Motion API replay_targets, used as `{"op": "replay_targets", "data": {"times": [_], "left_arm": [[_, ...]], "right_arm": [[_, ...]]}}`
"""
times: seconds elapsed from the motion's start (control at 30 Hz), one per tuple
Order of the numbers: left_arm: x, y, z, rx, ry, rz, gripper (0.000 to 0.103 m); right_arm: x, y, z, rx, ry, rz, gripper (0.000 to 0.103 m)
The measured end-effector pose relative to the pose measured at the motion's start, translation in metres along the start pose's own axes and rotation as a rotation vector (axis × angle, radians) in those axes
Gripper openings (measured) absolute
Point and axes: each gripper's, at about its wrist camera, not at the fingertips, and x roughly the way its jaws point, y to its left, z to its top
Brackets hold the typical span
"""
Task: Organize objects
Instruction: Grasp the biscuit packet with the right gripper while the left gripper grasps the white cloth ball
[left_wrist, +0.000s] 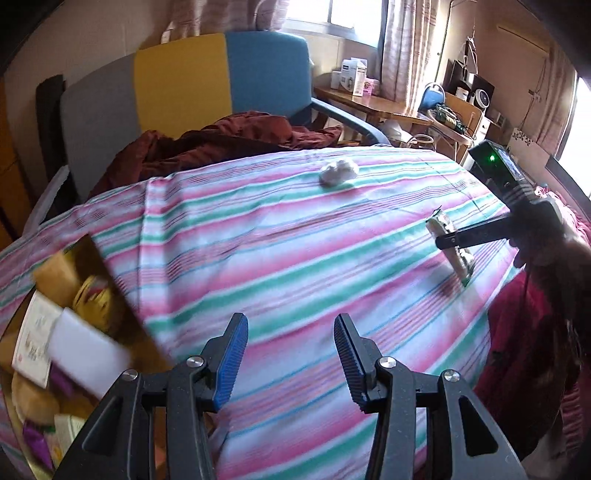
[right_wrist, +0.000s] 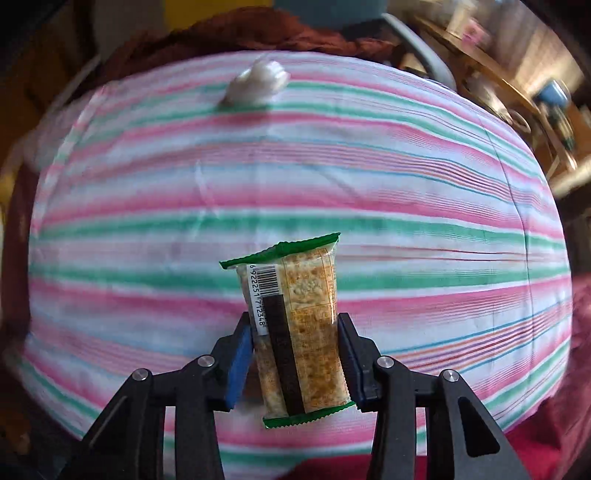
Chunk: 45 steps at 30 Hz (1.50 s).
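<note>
1. Right gripper (right_wrist: 294, 363): jaws clamped on a snack bar packet (right_wrist: 291, 328), pads pressing both long sides. Packet stands upright between the fingers, green crimped ends above and below the pads, barcode facing the camera.
2. From the left wrist view the same packet (left_wrist: 448, 243) sits at the right gripper's (left_wrist: 443, 242) fingertip, low over the striped bedsheet (left_wrist: 258, 236); contact with the sheet can't be told.
3. Left gripper (left_wrist: 291, 356): jaws apart at a narrow gap, nothing between them, only sheet beyond.
4. Crumpled white wad (left_wrist: 338, 172) lies on the sheet, well ahead of the left gripper and slightly right; in the right view it (right_wrist: 258, 86) is far ahead of the held packet, slightly left.
5. Cardboard box (left_wrist: 74, 295) with assorted packets and cards sits left of the left gripper, blurred.
6. Dark red cloth (left_wrist: 221, 142) is bunched beyond the sheet's far edge.
</note>
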Motion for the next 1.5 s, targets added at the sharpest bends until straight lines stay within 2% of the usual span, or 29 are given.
{"op": "replay_targets", "data": {"times": [0.07,0.17,0.23,0.37,0.47,0.6,0.77,0.9,1.17,1.2,1.27,1.3,1.43,1.5], "left_arm": [[0.01,-0.007,0.015,-0.006,0.01,-0.021,0.049],[0.028,-0.016,0.037,-0.011,0.028,-0.03,0.049],[0.041,-0.021,0.051,-0.008,0.035,-0.031,0.049],[0.074,-0.031,0.081,-0.008,0.056,-0.032,0.049],[0.101,-0.037,0.104,-0.015,0.082,-0.055,0.05],[0.133,-0.046,0.133,-0.027,0.112,-0.104,0.067],[0.17,-0.056,0.164,-0.077,0.128,-0.15,0.076],[0.198,-0.063,0.182,-0.105,0.124,-0.15,0.081],[0.244,-0.069,0.21,-0.129,0.107,-0.107,0.081],[0.251,-0.068,0.211,-0.131,0.115,-0.096,0.08],[0.268,-0.066,0.212,-0.134,0.173,-0.101,0.069],[0.273,-0.065,0.211,-0.134,0.192,-0.104,0.067],[0.253,-0.064,0.202,-0.115,0.154,-0.122,0.063],[0.237,-0.066,0.192,-0.08,0.13,-0.108,0.063]], "right_arm": [[-0.001,-0.008,0.006,0.053,-0.027,0.023,0.045],[0.014,-0.022,0.003,0.117,-0.018,0.048,0.045],[0.02,-0.032,0.0,0.172,-0.012,0.098,0.046],[0.02,-0.037,-0.002,0.195,-0.023,0.12,0.047],[0.021,-0.03,-0.004,0.164,-0.012,0.097,0.048],[0.019,-0.023,-0.007,0.135,-0.006,0.07,0.048],[0.015,-0.021,-0.012,0.127,-0.005,0.073,0.052],[0.013,-0.017,-0.015,0.109,0.002,0.07,0.058],[0.008,-0.014,-0.024,0.098,0.008,0.07,0.062],[0.007,-0.013,-0.025,0.096,0.008,0.07,0.062],[0.005,-0.013,-0.028,0.094,0.01,0.075,0.065],[0.005,-0.012,-0.029,0.093,0.009,0.075,0.065],[0.001,-0.014,-0.034,0.102,0.007,0.089,0.067],[-0.002,-0.017,-0.036,0.118,0.0,0.104,0.067]]}}
